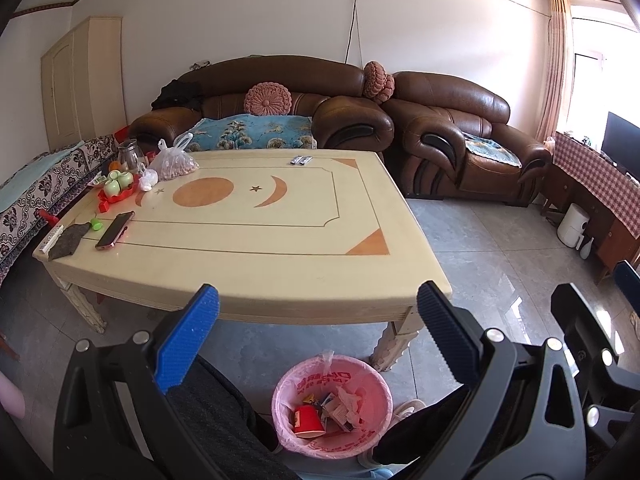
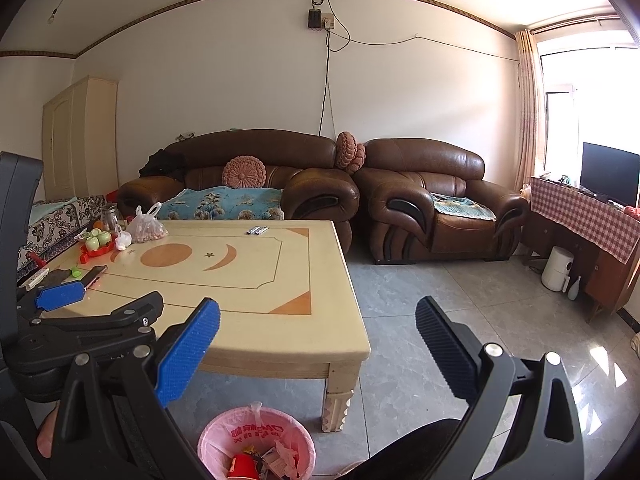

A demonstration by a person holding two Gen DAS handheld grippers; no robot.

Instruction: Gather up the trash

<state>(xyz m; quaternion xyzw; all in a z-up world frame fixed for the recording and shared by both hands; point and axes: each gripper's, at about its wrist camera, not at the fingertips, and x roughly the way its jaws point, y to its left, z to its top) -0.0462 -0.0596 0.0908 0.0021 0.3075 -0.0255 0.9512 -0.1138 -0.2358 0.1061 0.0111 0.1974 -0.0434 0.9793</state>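
Note:
A pink-lined trash bin (image 1: 374, 394) stands on the floor by the table's near right leg; it holds a red paper cup (image 1: 309, 421) and crumpled wrappers (image 1: 346, 404). It also shows in the right wrist view (image 2: 216, 438). My left gripper (image 1: 318, 332) is open and empty, held above the bin at the table's front edge. My right gripper (image 2: 318, 344) is open and empty, to the right of the left gripper (image 2: 60, 296). Two small silver wrappers (image 1: 301, 160) lie at the far edge of the cream coffee table (image 1: 280, 272).
At the table's left end are a phone (image 1: 115, 230), a grey cloth (image 1: 69, 241), a red tray of green cups (image 1: 118, 186), a plastic bag of nuts (image 1: 174, 164) and a glass pot (image 1: 130, 154). Brown sofas (image 1: 448, 136) stand behind. A cabinet with a checked cloth (image 2: 592, 216) is on the right.

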